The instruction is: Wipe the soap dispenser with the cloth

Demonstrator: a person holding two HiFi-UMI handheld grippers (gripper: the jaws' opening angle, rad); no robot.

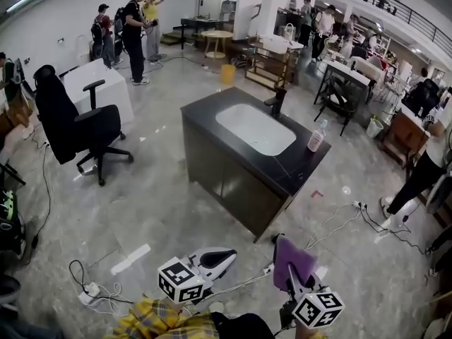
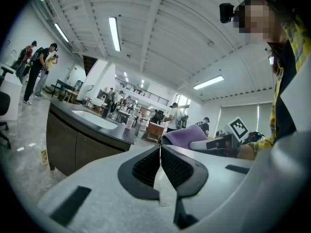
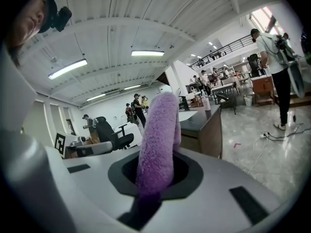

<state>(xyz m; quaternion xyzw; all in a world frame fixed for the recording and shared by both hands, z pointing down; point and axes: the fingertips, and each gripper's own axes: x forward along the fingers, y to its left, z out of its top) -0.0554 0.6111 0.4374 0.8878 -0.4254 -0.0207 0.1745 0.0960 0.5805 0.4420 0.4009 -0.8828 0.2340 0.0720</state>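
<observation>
The soap dispenser (image 1: 316, 136), a pale pink bottle, stands on the right end of a dark counter (image 1: 212, 115) beside a white sink (image 1: 254, 128). It also appears far off as the bottle (image 2: 129, 122) in the left gripper view and the bottle (image 3: 206, 102) in the right gripper view. My right gripper (image 1: 291, 270) is shut on a purple cloth (image 1: 293, 258), which sticks up from between the jaws (image 3: 158, 140). My left gripper (image 1: 229, 255) is shut with nothing in it (image 2: 160, 147). Both grippers hang over the floor, well short of the counter's near corner.
A black faucet (image 1: 277, 101) rises behind the sink. A black office chair (image 1: 74, 126) stands left of the counter. Cables and a power strip (image 1: 92, 292) lie on the floor by my feet, more cables (image 1: 353, 214) at the right. Several people stand around the room's edges.
</observation>
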